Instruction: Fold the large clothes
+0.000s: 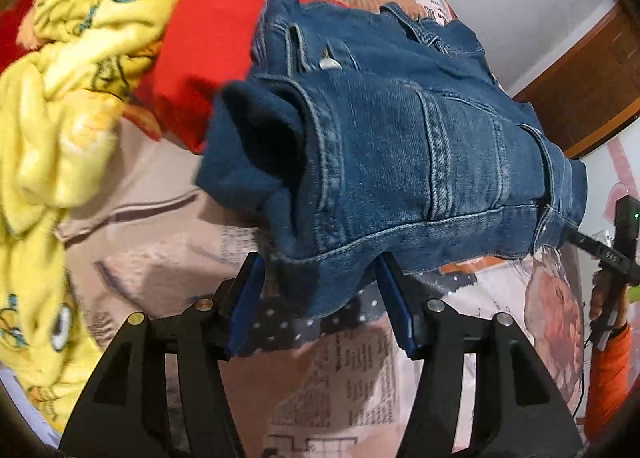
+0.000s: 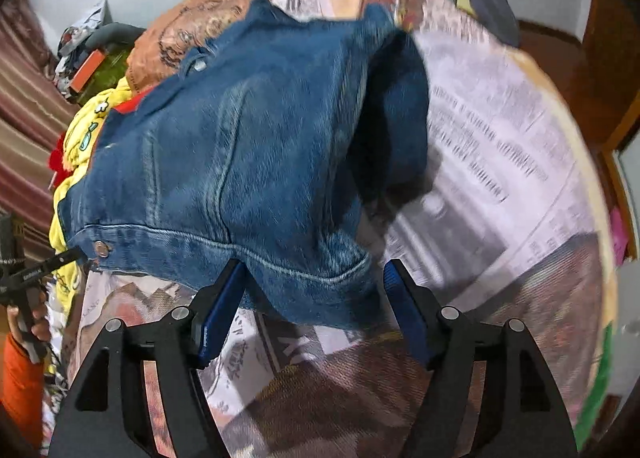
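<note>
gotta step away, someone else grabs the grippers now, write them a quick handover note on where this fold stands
Left gripper: open, the hem of the denim jacket sits between its blue pads, not pinched.
Right gripper: open too, the other end of the same hem between its pads.
Jacket: folded into a bundle on the printed bedspread, front buttons to the side.
Beside it: a yellow cartoon garment and a red one, both crumpled in a heap.
Done: the jacket looks folded and set down.
Left: back both grippers off, then probably fold the yellow and red pieces.
</note>
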The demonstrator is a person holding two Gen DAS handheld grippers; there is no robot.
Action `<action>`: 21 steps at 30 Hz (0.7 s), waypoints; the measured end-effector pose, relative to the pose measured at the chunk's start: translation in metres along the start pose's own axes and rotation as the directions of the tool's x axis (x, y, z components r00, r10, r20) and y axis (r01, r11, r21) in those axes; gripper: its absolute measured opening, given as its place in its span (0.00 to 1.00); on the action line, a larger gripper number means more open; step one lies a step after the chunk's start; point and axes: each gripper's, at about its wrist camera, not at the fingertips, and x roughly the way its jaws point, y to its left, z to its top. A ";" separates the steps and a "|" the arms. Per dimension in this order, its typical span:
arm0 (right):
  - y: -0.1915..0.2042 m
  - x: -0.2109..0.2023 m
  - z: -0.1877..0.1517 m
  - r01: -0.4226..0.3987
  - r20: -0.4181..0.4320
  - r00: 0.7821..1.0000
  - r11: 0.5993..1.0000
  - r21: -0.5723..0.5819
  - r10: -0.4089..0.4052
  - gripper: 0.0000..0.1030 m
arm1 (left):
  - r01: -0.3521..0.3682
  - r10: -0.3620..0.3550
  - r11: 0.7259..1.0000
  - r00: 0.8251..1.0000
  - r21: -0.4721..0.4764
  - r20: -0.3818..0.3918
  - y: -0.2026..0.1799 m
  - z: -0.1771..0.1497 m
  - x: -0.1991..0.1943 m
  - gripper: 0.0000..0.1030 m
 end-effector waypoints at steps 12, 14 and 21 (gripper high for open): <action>0.014 -0.024 -0.002 -0.064 0.063 0.996 0.997 -0.051 0.068 0.15 | -0.091 0.082 0.989 0.993 0.114 0.080 -0.034 0.000 -0.025 0.12; 0.022 -0.033 -0.002 -0.056 0.080 0.995 0.994 -0.091 0.063 0.14 | -0.105 0.086 0.984 0.988 0.146 0.128 -0.045 0.001 -0.044 0.11; 0.047 -0.073 0.019 -0.043 0.209 0.975 0.984 -0.174 0.079 0.12 | -0.087 0.031 0.977 0.960 0.193 0.278 -0.071 0.030 -0.101 0.10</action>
